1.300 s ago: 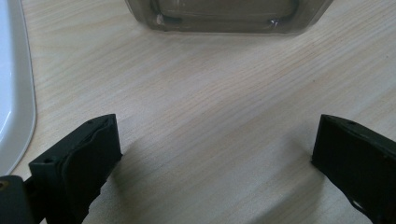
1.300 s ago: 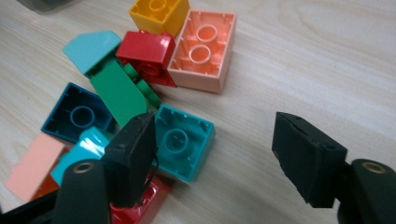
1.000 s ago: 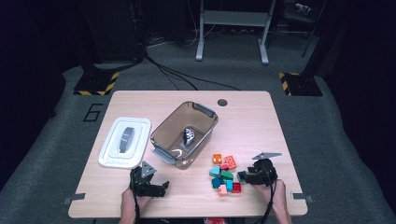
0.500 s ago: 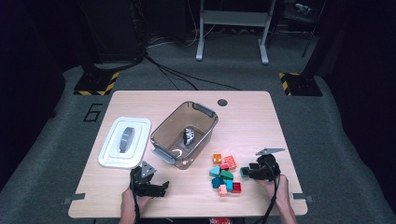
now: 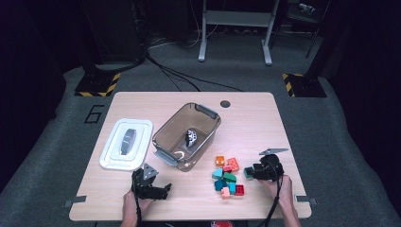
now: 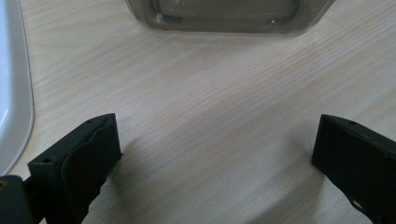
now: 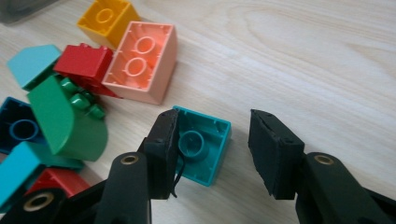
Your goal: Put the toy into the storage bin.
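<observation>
A teal brick (image 7: 201,148) lies studs-down on the table, at the right edge of a pile of coloured bricks (image 5: 227,177). My right gripper (image 7: 215,130) straddles it, and its jaws have just been closing. The left pad (image 7: 163,140) touches the brick's side, while a gap remains at the right pad (image 7: 271,149). In the high view the right gripper (image 5: 250,172) is at the table's front right, next to the teal brick (image 5: 248,173). My left gripper (image 6: 215,154) stands open over bare wood, also seen at the front left as the left gripper (image 5: 160,185).
A clear grey bin (image 5: 165,137) in mid-table holds a small black-and-white object (image 5: 190,138). Its near wall, the bin (image 6: 224,14), is just ahead of the left jaws. A white lid (image 5: 126,143) lies left of it, with the lid's edge (image 6: 11,93) beside the left jaw.
The right gripper has edged slightly farther from the table's front edge, beside the pile. The left gripper has not moved.
</observation>
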